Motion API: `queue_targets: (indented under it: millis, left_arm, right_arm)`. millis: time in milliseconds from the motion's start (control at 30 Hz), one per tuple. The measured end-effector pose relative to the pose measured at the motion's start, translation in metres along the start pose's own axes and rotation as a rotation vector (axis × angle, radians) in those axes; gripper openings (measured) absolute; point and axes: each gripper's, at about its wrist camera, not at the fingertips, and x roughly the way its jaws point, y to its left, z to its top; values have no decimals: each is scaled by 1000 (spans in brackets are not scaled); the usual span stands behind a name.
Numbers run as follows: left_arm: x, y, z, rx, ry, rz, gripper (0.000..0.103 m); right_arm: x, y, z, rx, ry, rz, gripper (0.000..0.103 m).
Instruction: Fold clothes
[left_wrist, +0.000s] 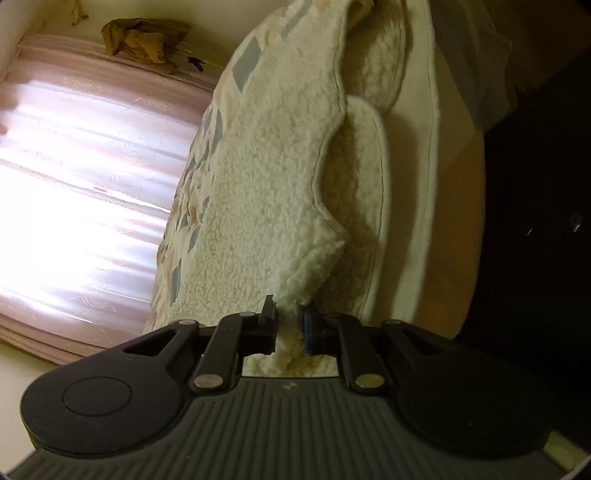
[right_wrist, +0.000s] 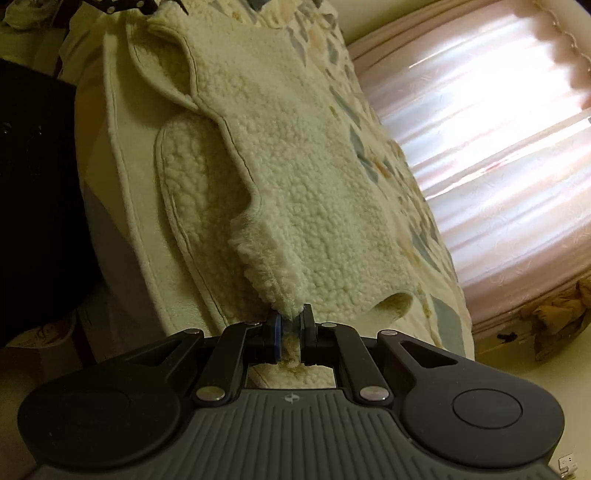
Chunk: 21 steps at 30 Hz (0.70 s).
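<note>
A cream fleece garment (left_wrist: 269, 177) with a smooth cream outer side hangs stretched between both grippers, its fluffy side facing the cameras. My left gripper (left_wrist: 289, 317) is shut on one fleece corner. My right gripper (right_wrist: 291, 318) is shut on the other corner of the same garment (right_wrist: 295, 166). In the right wrist view the left gripper (right_wrist: 129, 5) shows at the top left, clamped on the far corner. A rounded fleece flap (right_wrist: 192, 173) lies against the smooth side.
A patterned cream and blue-grey quilt (right_wrist: 417, 229) lies behind the garment. Pink curtains (left_wrist: 81, 166) glow with backlight. A crumpled tan cloth (left_wrist: 140, 40) sits by the curtain rail. A dark mass (right_wrist: 33, 192) fills one side.
</note>
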Motion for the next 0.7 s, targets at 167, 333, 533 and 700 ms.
queue_targets:
  millis: [167, 333, 533, 700]
  left_arm:
    - [-3, -6, -3, -9, 16, -7, 16]
    - [-20, 11, -12, -90, 18, -84, 19]
    - [-36, 86, -37, -372, 42, -168, 19]
    - [19, 149, -14, -686, -8, -67, 19]
  right_arm:
    - [1, 1, -5, 37, 40, 24, 26]
    - [-15, -11, -5, 118, 46, 29, 43]
    - [13, -66, 18, 390, -18, 75, 42]
    - [43, -112, 41, 606, -74, 109, 40]
